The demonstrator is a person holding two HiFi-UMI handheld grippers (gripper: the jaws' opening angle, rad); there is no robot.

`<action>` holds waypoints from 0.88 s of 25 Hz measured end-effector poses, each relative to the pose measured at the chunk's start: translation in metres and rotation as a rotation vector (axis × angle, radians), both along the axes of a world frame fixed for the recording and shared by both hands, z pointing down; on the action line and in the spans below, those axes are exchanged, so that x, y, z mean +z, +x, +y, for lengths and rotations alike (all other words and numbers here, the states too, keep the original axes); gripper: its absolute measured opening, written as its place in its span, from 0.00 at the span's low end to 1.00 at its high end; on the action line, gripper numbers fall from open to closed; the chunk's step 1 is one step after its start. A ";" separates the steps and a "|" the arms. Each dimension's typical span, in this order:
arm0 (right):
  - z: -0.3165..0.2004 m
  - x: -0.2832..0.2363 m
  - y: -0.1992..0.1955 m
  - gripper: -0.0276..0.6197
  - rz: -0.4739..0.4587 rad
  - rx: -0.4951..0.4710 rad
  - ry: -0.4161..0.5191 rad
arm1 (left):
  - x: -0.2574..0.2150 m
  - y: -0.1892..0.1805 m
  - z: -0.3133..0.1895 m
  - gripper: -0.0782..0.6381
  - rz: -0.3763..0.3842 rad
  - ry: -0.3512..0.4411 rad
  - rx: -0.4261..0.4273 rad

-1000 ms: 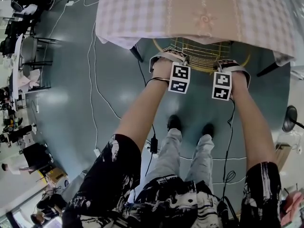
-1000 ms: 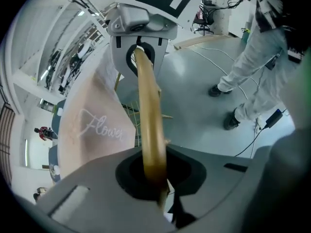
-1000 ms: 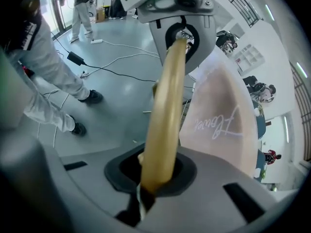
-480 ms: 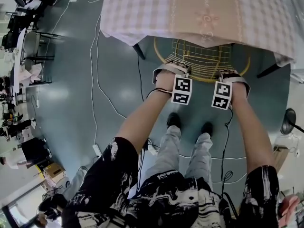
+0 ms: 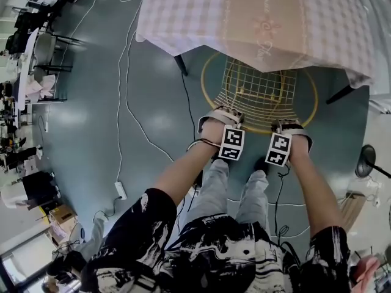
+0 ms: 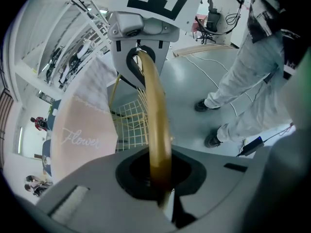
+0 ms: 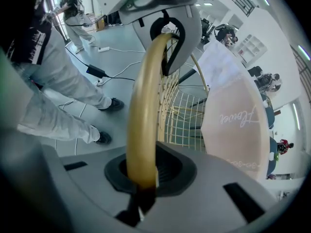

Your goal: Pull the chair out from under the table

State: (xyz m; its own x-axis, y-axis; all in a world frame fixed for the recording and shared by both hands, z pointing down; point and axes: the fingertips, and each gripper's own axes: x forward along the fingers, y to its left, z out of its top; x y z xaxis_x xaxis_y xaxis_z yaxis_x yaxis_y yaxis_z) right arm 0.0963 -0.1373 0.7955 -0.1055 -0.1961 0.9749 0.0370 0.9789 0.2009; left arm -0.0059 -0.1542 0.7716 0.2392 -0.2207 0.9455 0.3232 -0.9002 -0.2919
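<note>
A gold wire chair (image 5: 259, 90) stands half out from under the table, whose pink checked cloth (image 5: 256, 17) fills the top of the head view. My left gripper (image 5: 221, 116) is shut on the near side of the chair's round gold rim (image 6: 158, 125). My right gripper (image 5: 292, 127) is shut on the same rim (image 7: 143, 115), a little to the right. In the left gripper view the rim tube runs from my left gripper (image 6: 160, 178) up to the right gripper (image 6: 142, 57). The right gripper view shows the mirror of this, from my right gripper (image 7: 141, 176) to the left gripper (image 7: 167, 38). The wire seat (image 7: 187, 115) lies beyond the rim.
The person's legs and shoes (image 5: 259, 163) stand just behind the grippers. Cables and a power strip (image 5: 121, 190) lie on the grey floor at the left. A dark table leg (image 5: 179, 65) stands left of the chair. Desks and chairs (image 5: 36, 54) line the far left, and a stand (image 5: 365, 160) is at the right.
The chair has slid out from under the tablecloth toward the person, so more of its seat and rim shows. Both grippers moved back with it, still shut on the rim.
</note>
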 end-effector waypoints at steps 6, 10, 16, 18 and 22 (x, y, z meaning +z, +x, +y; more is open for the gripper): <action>0.057 -0.003 0.002 0.07 0.010 -0.012 -0.039 | -0.003 0.001 0.057 0.13 -0.006 -0.030 -0.020; 0.098 -0.004 0.000 0.08 0.018 -0.032 -0.055 | -0.005 0.001 0.097 0.13 -0.005 -0.050 -0.034; 0.150 -0.004 0.001 0.08 0.024 -0.050 -0.071 | -0.006 0.000 0.149 0.13 -0.009 -0.076 -0.047; 0.170 -0.003 0.000 0.08 0.025 -0.051 -0.072 | -0.005 0.000 0.169 0.13 -0.009 -0.080 -0.050; 0.214 0.004 -0.003 0.08 0.024 -0.048 -0.071 | 0.002 -0.004 0.214 0.13 -0.010 -0.088 -0.050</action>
